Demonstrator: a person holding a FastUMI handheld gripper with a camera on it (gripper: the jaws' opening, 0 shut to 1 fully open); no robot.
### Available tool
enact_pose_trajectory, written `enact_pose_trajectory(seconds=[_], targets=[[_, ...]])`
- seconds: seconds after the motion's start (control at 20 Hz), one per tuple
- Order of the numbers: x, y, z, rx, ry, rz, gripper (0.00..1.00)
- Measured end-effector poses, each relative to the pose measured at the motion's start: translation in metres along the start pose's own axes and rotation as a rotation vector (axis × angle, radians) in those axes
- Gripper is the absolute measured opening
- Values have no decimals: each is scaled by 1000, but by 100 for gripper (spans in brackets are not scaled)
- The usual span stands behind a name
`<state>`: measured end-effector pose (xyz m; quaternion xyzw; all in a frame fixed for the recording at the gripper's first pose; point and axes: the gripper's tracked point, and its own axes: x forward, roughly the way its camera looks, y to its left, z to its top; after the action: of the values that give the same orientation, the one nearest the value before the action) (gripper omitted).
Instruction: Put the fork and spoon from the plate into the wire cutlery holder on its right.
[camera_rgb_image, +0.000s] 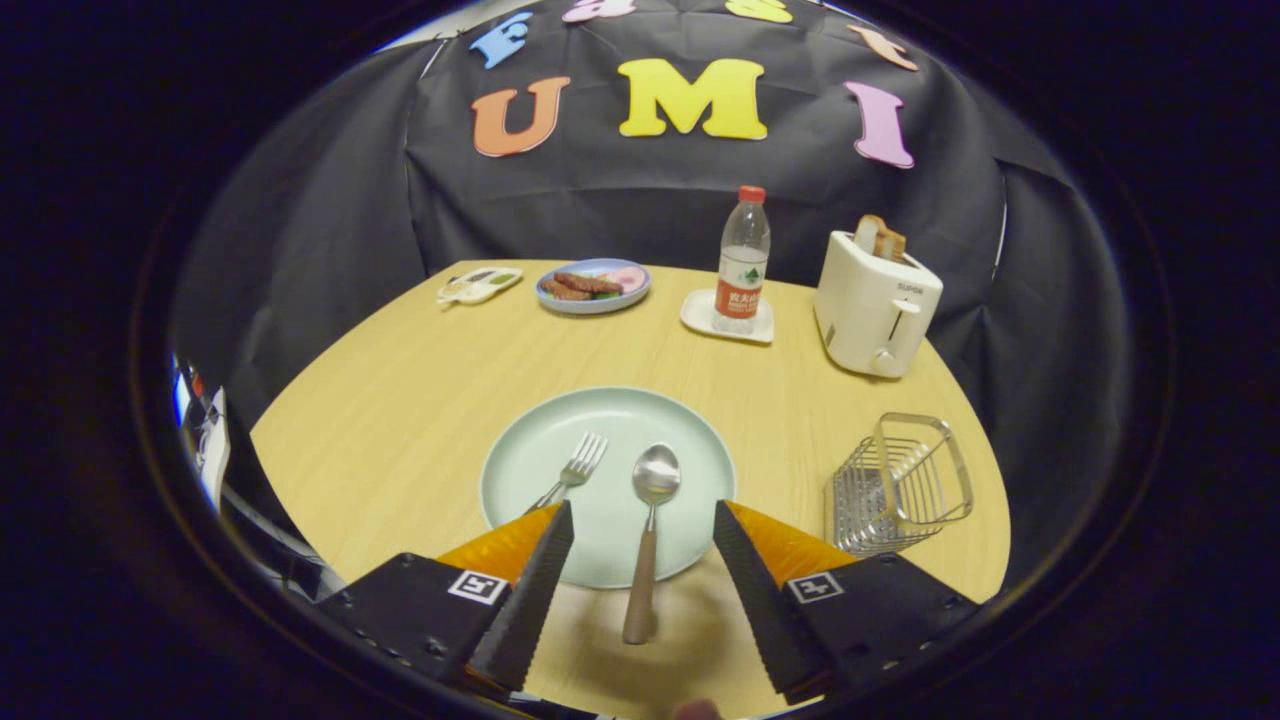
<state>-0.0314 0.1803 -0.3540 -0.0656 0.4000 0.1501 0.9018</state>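
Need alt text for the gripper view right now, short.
The open gripper hovers over a pale green plate, its fingers straddling the spoon, with the fork left of it. The wire cutlery holder stands empty to the plate's right.

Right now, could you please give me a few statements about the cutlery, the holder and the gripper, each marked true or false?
1. The gripper is open, with the spoon handle between its fingers. True.
2. The fork already stands in the wire cutlery holder. False: it lies on the plate.
3. The holder sits to the plate's right. True.
4. The bottle lies on its side. False: it stands upright on a small tray.
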Motion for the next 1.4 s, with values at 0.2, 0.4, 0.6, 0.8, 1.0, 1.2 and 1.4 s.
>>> enact_pose_trajectory(seconds=[0.2,0.4,0.6,0.8,1.0,1.2,1.4], targets=[[30,0,-16,3,74,-28,62],[46,-2,-32,14,139,-45,43],[50,-8,-36,26,170,-64,14],[46,-10,-29,49,201,-38,1],[24,-19,-6,83,219,-19,1],[-25,-38,29,237,299,6,0],[-73,-90,65,306,380,-12,0]])
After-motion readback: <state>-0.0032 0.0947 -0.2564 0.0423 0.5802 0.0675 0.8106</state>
